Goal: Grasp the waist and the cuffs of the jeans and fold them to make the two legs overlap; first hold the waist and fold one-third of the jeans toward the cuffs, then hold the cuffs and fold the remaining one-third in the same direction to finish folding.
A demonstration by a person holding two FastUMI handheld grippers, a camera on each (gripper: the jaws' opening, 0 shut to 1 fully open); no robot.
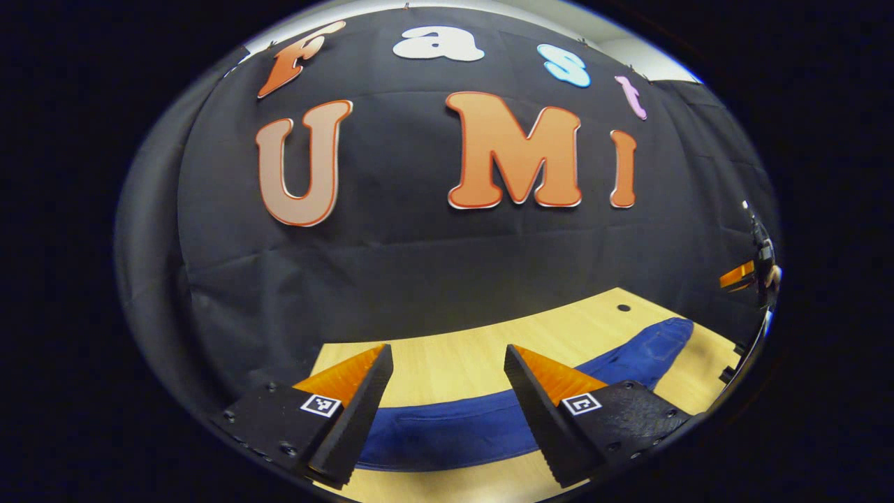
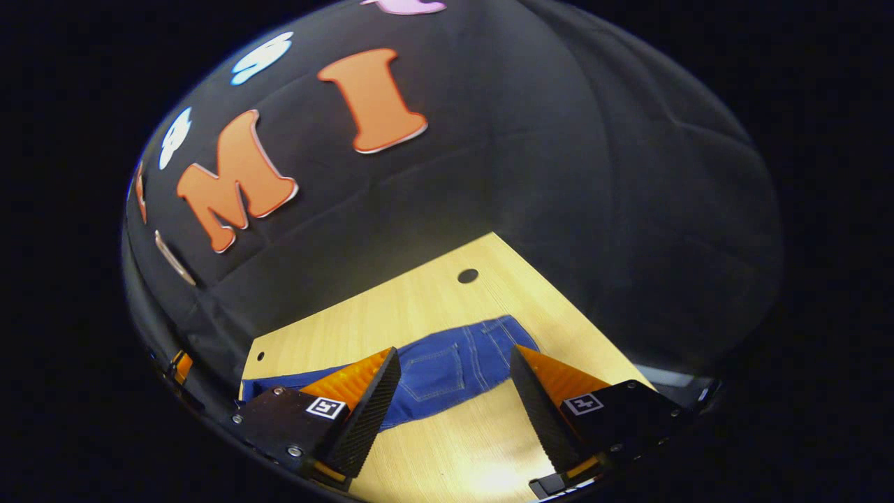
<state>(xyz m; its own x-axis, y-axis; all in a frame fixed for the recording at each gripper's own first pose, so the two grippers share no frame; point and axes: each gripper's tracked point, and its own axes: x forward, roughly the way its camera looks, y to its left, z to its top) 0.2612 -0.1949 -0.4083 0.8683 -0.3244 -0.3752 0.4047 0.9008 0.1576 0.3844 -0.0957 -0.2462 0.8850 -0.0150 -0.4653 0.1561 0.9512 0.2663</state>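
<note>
Blue jeans (image 1: 482,426) lie flat across the light wooden table (image 1: 461,363), stretched from the cuffs near my left gripper to the waist at the right. My left gripper (image 1: 447,363) hovers open above the leg part, nothing between its fingers. In the right gripper view the waist end of the jeans (image 2: 447,367), with a back pocket showing, lies just ahead of my right gripper (image 2: 454,363), which is open and empty above the table (image 2: 419,300). The other gripper (image 1: 758,269) shows small at the far right edge of the left gripper view.
A small round hole (image 2: 467,275) sits in the tabletop beyond the waist, and another hole (image 2: 260,355) near the far left corner. The black cloth wall (image 1: 419,265) rises right behind the table's back edge. Bare wood lies in front of the jeans.
</note>
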